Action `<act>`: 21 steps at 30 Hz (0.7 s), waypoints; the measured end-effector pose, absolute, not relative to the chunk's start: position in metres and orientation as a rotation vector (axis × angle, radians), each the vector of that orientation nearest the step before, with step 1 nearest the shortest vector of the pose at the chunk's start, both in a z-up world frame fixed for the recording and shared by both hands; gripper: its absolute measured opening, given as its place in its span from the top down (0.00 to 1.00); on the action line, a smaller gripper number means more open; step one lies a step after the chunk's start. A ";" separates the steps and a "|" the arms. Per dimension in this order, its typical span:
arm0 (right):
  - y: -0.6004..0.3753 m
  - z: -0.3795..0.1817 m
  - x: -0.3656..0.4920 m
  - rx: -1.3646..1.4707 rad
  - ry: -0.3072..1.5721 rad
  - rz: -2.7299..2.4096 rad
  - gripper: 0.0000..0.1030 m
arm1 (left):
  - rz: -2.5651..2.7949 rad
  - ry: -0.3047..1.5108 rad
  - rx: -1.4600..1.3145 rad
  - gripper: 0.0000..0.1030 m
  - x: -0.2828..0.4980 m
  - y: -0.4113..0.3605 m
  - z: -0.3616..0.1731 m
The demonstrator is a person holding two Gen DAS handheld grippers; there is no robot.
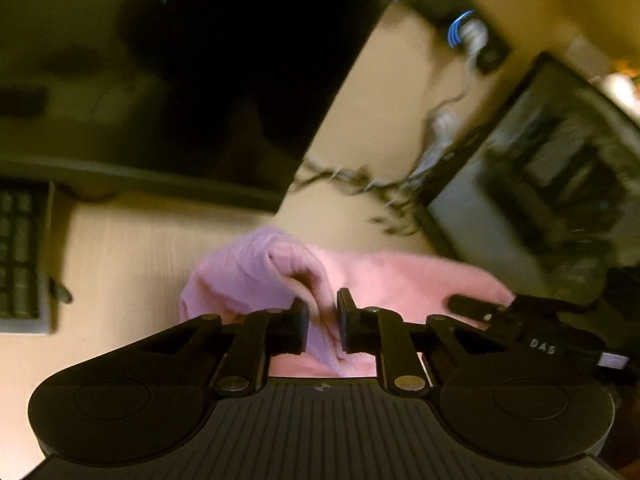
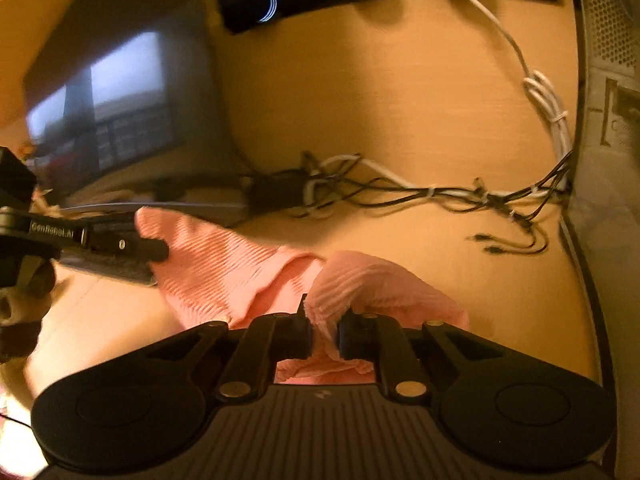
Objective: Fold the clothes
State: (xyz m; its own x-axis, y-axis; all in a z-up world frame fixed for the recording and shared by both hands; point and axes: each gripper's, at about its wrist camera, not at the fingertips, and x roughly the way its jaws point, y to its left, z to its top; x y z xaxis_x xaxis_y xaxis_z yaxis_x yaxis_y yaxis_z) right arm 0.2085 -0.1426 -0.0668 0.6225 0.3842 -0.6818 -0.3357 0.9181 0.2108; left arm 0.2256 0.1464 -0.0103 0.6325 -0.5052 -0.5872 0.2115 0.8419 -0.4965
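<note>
- Left gripper [image 1: 323, 320] is pinched down on a bunched fold of the pink garment [image 1: 392, 276]; cloth fills the narrow gap between the fingers.
- Right gripper [image 2: 325, 334] is doing the same on its end, with ribbed pink fabric squeezed between its fingers.
- The garment is strung between the two tools just above the wooden desk [image 2: 400, 92], and it looks lifted more than lying flat, though the blur makes that hard to call.
- There's a keyboard [image 1: 20, 252] off to the left, a monitor [image 1: 200, 60] behind, and a messy tangle of cables [image 2: 420, 192] past the cloth.
</note>
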 end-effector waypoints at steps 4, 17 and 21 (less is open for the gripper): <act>-0.153 -0.077 0.189 0.092 0.859 0.416 0.89 | -0.438 0.801 -0.439 0.83 0.190 0.156 -0.010; -0.163 -0.078 0.170 0.151 0.820 0.392 0.37 | -0.307 0.815 -0.559 0.14 0.162 0.184 -0.040; -0.146 -0.090 0.174 0.109 0.812 0.415 0.53 | -0.320 0.902 -0.531 0.15 0.183 0.162 -0.073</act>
State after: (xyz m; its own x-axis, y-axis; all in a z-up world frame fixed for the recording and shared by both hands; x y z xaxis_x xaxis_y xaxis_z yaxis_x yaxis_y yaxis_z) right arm 0.1739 -0.1463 -0.0904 0.6122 0.4008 -0.6816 -0.3180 0.9140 0.2519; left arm 0.1825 0.1622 -0.0734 0.5857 -0.4764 -0.6557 0.0433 0.8262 -0.5616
